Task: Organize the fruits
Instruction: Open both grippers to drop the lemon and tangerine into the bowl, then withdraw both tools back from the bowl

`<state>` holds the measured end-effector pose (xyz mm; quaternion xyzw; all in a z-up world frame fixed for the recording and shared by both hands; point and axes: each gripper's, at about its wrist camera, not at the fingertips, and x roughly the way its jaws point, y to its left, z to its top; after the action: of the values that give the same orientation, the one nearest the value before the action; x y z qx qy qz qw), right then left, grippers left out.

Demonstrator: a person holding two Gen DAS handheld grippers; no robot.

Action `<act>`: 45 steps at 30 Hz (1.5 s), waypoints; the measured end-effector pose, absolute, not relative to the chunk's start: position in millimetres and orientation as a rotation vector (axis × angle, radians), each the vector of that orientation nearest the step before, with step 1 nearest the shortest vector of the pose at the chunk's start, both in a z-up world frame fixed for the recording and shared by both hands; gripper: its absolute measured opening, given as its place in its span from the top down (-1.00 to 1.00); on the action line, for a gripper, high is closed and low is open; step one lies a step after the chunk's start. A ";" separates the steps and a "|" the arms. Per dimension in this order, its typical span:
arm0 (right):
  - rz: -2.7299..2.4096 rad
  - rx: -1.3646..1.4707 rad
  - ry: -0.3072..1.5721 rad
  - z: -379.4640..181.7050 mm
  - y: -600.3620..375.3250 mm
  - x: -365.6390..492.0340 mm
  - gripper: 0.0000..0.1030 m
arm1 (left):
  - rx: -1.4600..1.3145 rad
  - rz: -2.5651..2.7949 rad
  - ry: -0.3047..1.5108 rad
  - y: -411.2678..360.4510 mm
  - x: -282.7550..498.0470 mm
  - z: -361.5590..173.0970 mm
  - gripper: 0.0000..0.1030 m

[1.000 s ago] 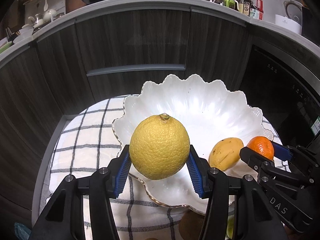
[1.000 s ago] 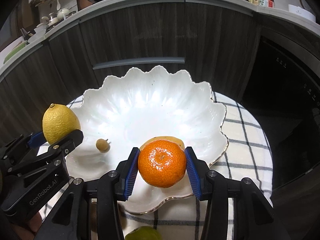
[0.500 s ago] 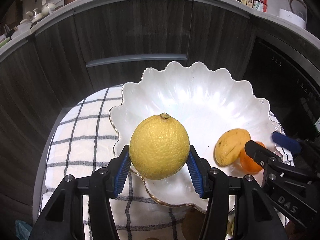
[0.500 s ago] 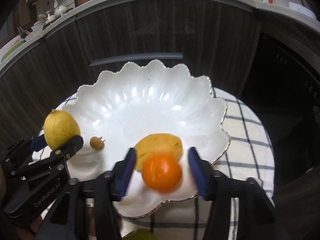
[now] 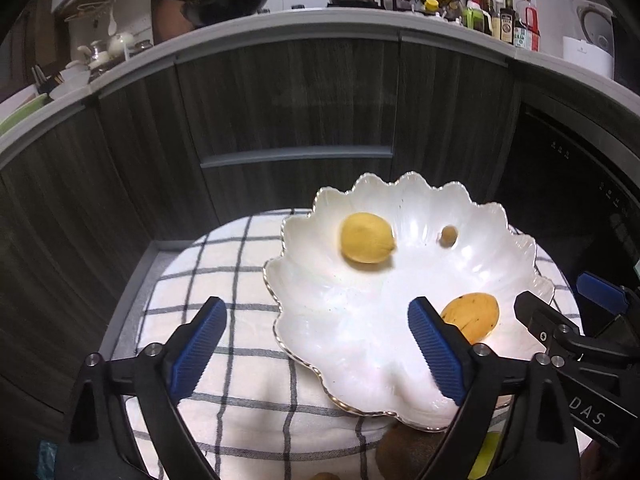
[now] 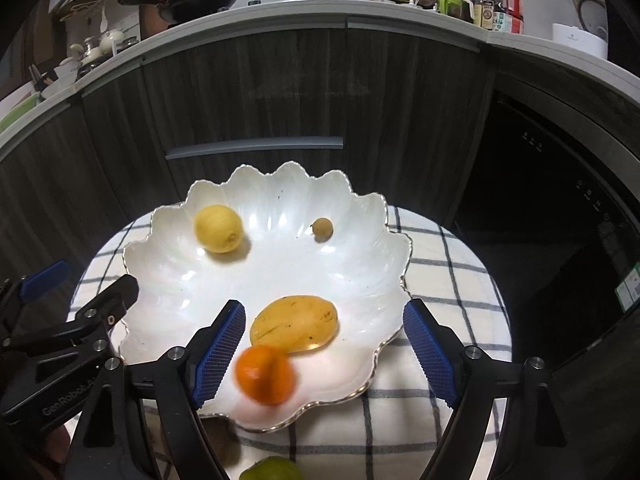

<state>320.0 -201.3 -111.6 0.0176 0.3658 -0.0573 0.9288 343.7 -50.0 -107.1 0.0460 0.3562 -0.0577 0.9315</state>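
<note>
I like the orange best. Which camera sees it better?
The right wrist view. The orange lies in the white bowl, a bit blurred, right in front of the camera. In the left wrist view it cannot be seen.

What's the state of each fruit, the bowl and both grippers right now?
Lemon: loose in the bowl, on its side.
Orange: loose in the bowl, blurred, touching the mango.
Mango: lying in the bowl.
Small brown fruit: in the bowl, apart from the rest.
Bowl: upright on the checked cloth.
Left gripper: open, jaws just opened, nothing between them.
Right gripper: open, jaws just opened, not pressing the orange.
</note>
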 end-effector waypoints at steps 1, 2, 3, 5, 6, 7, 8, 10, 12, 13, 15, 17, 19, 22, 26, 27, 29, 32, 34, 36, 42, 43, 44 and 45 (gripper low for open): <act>-0.121 0.038 0.745 -109.1 -201.3 317.7 -0.60 | 0.092 -0.116 0.724 -49.3 341.0 -104.1 -0.84; -0.125 0.040 0.741 -106.8 -201.6 315.2 -0.60 | 0.092 -0.114 0.722 -49.5 339.4 -102.8 -0.84; -0.128 0.041 0.737 -104.3 -201.8 312.6 -0.61 | 0.092 -0.114 0.720 -49.1 336.2 -100.5 -0.84; -0.130 0.045 0.733 -100.1 -201.9 306.7 -0.61 | 0.095 -0.115 0.712 -47.9 330.3 -96.8 -0.84; -0.129 0.046 0.732 -98.7 -201.7 304.1 -0.61 | 0.098 -0.114 0.708 -47.1 327.6 -95.1 -0.84; -0.130 0.046 0.731 -97.2 -201.6 301.5 -0.61 | 0.100 -0.114 0.705 -46.5 324.5 -93.4 -0.85; -0.130 0.044 0.731 -96.4 -201.2 299.4 -0.61 | 0.099 -0.115 0.703 -45.7 321.2 -91.8 -0.85; -0.129 0.043 0.729 -93.8 -200.3 292.7 -0.61 | 0.097 -0.115 0.701 -44.2 314.5 -88.3 -0.85; -0.125 0.044 0.728 -92.2 -200.1 286.4 -0.61 | 0.094 -0.115 0.699 -41.9 306.5 -85.7 -0.86; -0.122 0.042 0.729 -91.4 -199.4 283.1 -0.61 | 0.093 -0.113 0.698 -40.8 302.3 -84.3 -0.86; -0.120 0.039 0.728 -90.4 -197.9 277.1 -0.61 | 0.091 -0.109 0.697 -39.1 295.8 -82.3 -0.86; -0.121 0.036 0.727 -88.9 -196.5 269.9 -0.61 | 0.088 -0.108 0.699 -37.1 287.6 -81.0 -0.86; -0.122 0.035 0.727 -87.9 -197.0 263.6 -0.61 | 0.087 -0.108 0.703 -36.2 280.7 -80.8 -0.86; -0.126 0.032 0.727 -87.1 -196.7 253.4 -0.61 | 0.091 -0.110 0.705 -35.7 270.9 -80.0 -0.86; -0.135 0.034 0.731 -88.0 -198.2 240.2 -0.61 | 0.098 -0.114 0.708 -35.6 257.1 -80.6 -0.86; -0.138 0.034 0.733 -88.8 -199.1 236.5 -0.61 | 0.099 -0.116 0.711 -35.9 254.4 -81.1 -0.86; -0.143 0.035 0.739 -90.4 -200.9 230.1 -0.61 | 0.101 -0.120 0.715 -37.0 248.1 -82.6 -0.86; -0.146 0.037 0.746 -93.0 -203.7 221.9 -0.61 | 0.105 -0.127 0.722 -38.9 240.3 -85.0 -0.86; -0.149 0.036 0.752 -95.4 -205.3 216.4 -0.61 | 0.107 -0.130 0.726 -40.4 235.3 -87.1 -0.86; -0.152 0.037 0.756 -97.3 -206.9 211.6 -0.61 | 0.109 -0.135 0.731 -42.2 230.8 -89.2 -0.86; -0.164 0.040 0.770 -105.6 -212.4 198.5 -0.61 | 0.104 -0.151 0.751 -45.9 218.2 -99.1 -0.86; -0.166 0.038 0.773 -107.3 -213.1 196.9 -0.61 | 0.103 -0.153 0.755 -46.3 216.3 -101.1 -0.86; -0.168 0.037 0.775 -108.5 -213.5 195.0 -0.61 | 0.101 -0.157 0.759 -46.8 214.5 -103.3 -0.86; -0.171 0.037 0.776 -109.8 -214.2 192.8 -0.61 | 0.099 -0.163 0.763 -47.4 212.5 -105.6 -0.86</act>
<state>192.8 -214.2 -109.8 0.0178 0.3781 -0.0831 0.9219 212.5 -47.4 -105.6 0.0482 0.3718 -0.0794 0.9237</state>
